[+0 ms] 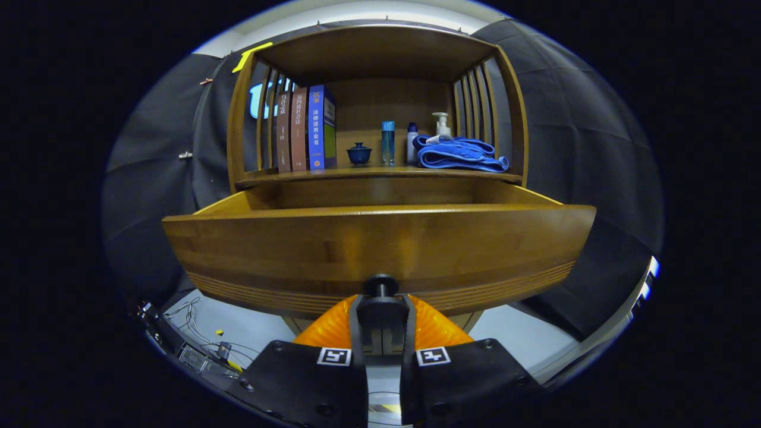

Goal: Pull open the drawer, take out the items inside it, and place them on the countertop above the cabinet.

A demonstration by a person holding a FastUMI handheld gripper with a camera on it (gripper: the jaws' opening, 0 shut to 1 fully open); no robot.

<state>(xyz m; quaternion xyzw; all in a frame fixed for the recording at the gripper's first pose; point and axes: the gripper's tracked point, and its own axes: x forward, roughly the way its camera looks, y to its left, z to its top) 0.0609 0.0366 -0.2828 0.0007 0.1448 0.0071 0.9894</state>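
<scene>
My gripper (381, 309) was clenched on the drawer's knob (380, 285), both fingers (357, 324) pressing its sides. The drawer (380, 249) stood pulled well out of the cabinet (380, 53), its front panel just ahead of the fingers; I could not see what lay inside. Beyond it, on the countertop (380, 173), I saw three upright books (306, 129), a small blue lidded cup (359, 153), a tall blue bottle (387, 142), a pump bottle (441, 125) and a folded blue towel (458, 154).
</scene>
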